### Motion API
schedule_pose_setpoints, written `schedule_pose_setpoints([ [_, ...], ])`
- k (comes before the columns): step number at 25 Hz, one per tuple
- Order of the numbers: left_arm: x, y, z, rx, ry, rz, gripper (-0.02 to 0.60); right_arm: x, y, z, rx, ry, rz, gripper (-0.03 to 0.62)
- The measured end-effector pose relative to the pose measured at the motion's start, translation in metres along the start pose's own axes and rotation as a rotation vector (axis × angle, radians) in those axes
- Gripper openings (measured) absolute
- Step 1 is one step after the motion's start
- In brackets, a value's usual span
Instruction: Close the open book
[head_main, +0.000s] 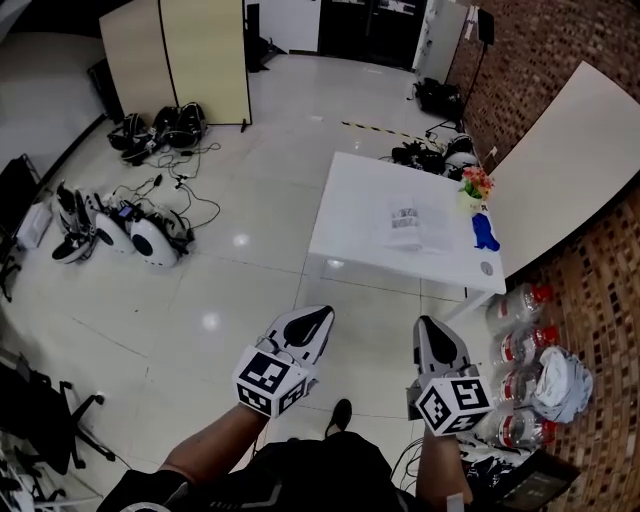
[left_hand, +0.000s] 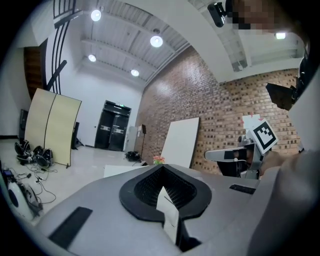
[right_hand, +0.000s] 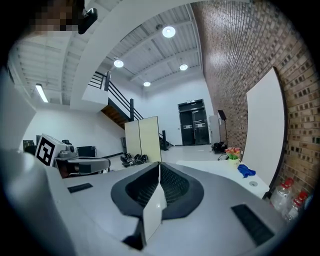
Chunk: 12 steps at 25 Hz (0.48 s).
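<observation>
left tongs (head_main: 316, 317) and right tongs (head_main: 431, 327) are pressed together, empty. the open book (head_main: 415, 228) looks light, floppy; probably best lifted by an outer edge.

The head view looks steeply down from above the person, past the left tool (head_main: 318, 314) and right tool (head_main: 428, 324), to the white worktop (head_main: 360, 215) well ahead across the floor (head_main: 250, 150). Each tool's own view rides close behind its jaws and faces level along them. All three views share the worktop, its flowers (head_main: 476, 182) and the brick wall (head_main: 560, 40).
</observation>
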<state>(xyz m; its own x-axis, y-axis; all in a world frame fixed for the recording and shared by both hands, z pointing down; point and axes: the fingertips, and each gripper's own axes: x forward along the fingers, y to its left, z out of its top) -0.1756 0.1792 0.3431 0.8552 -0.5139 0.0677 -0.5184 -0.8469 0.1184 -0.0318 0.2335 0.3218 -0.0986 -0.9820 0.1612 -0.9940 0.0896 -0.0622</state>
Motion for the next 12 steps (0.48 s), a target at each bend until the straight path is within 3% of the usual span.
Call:
schedule_pose_setpoints([
  [12,0.146,0.027,0.017,0.024,0.04,0.086,-0.005,0.091,-0.119,0.022,0.03,-0.008,0.077,0.004],
])
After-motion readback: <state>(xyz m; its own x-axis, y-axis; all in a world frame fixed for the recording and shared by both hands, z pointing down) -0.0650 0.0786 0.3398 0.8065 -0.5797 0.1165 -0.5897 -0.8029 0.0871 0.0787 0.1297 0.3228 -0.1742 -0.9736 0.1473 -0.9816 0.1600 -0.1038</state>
